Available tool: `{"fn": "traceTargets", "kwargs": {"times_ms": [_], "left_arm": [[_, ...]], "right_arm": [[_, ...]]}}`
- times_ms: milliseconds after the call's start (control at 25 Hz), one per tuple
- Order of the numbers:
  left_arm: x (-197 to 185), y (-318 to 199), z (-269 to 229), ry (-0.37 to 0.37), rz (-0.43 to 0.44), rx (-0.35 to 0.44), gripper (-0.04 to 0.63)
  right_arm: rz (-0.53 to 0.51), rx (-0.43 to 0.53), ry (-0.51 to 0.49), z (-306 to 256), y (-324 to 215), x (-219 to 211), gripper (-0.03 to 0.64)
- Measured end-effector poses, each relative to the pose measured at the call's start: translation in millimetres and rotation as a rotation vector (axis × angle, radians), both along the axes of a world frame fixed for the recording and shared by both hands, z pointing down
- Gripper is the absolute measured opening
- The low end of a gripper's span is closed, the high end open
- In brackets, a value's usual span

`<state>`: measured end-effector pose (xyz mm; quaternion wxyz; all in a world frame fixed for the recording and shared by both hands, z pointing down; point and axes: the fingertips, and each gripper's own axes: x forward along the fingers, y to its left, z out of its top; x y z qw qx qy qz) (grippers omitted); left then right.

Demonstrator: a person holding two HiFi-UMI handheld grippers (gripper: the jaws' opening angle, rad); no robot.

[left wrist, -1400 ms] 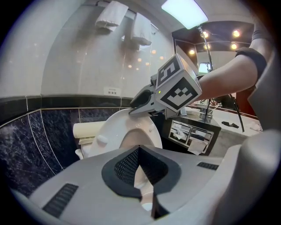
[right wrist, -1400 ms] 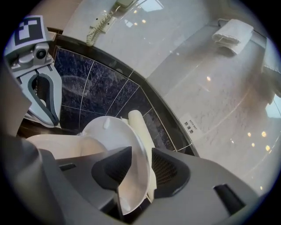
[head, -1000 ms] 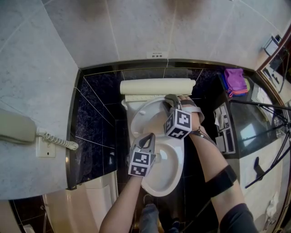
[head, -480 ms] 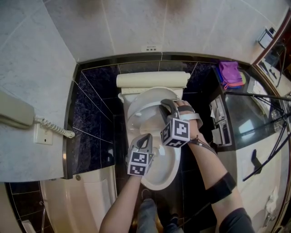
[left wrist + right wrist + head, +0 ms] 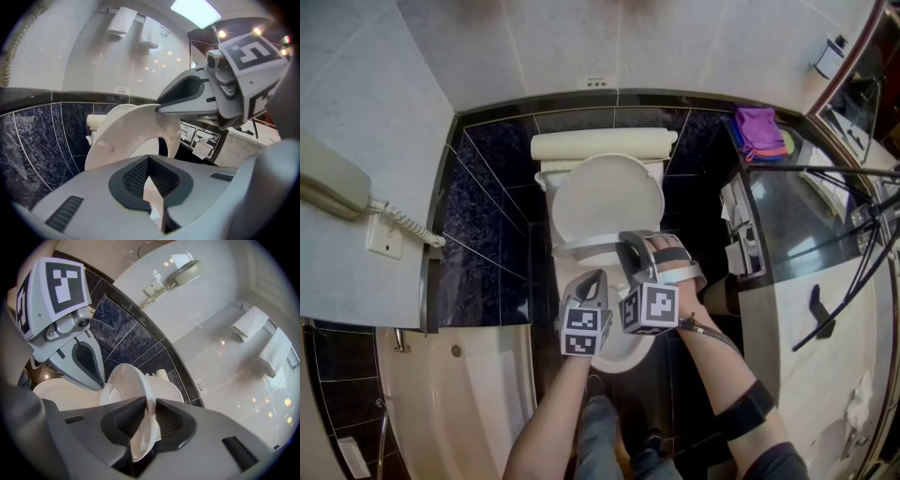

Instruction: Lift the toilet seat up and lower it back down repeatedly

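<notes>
Vs 1 s ago: right hand-held gripper has come away from the cream roll-shaped back part toward the person. It is now over mid-bowl. White oval plastic toilet seat came w/ it. It was leaning up near the back and is now tilted partway down, w/ hinge end at the back and front edge raised off the white ceramic toilet bowl.

Right jaws have just been closing. The seat's front rim sits btw the pads, clenched, one dark ribbed pad on each face. Right gripper view shows the rim edge-on in the grip.

Left hand-held gripper has shifted a little toward the bowl's front. It is just beside the right one, on its left. Jaws drawn together, tips meeting, nothing gripped. Only a pale sliver shows through the slit behind the tips. Left gripper view: seat ahead of it and apart, underside facing the camera.

Containers:
- Bowl: inside mostly covered by seat + both grippers, so contents can't tell.
- Cream bathtub: lower left, only part in view.
- Dark wall holder: right of the toilet, white paper in it.
- Folded cloth stack, purple on top: far right corner, beside the dark glossy tabletop.
</notes>
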<state>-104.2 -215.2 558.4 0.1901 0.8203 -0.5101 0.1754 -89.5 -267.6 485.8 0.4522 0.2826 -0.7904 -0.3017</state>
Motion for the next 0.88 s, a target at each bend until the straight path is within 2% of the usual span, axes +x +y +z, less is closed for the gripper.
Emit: {"fn": "traceTargets", "kwargs": {"times_ms": [280, 440, 680, 880], "left_arm": [[11, 25, -7, -0.019, -0.035, 0.038, -0.012], [15, 41, -6, -0.027, -0.054, 0.048, -0.012], [22, 65, -1, -0.021, -0.068, 0.063, -0.012], [24, 91, 12, -0.046, -0.071, 0.066, -0.012]], "right_arm": [[-0.010, 0.014, -0.010, 17, 64, 8, 0.092], [-0.036, -0.015, 0.000, 33, 99, 11, 0.100], [-0.042, -0.001, -0.021, 40, 125, 15, 0.098], [-0.049, -0.049, -0.062, 53, 169, 31, 0.096]]}}
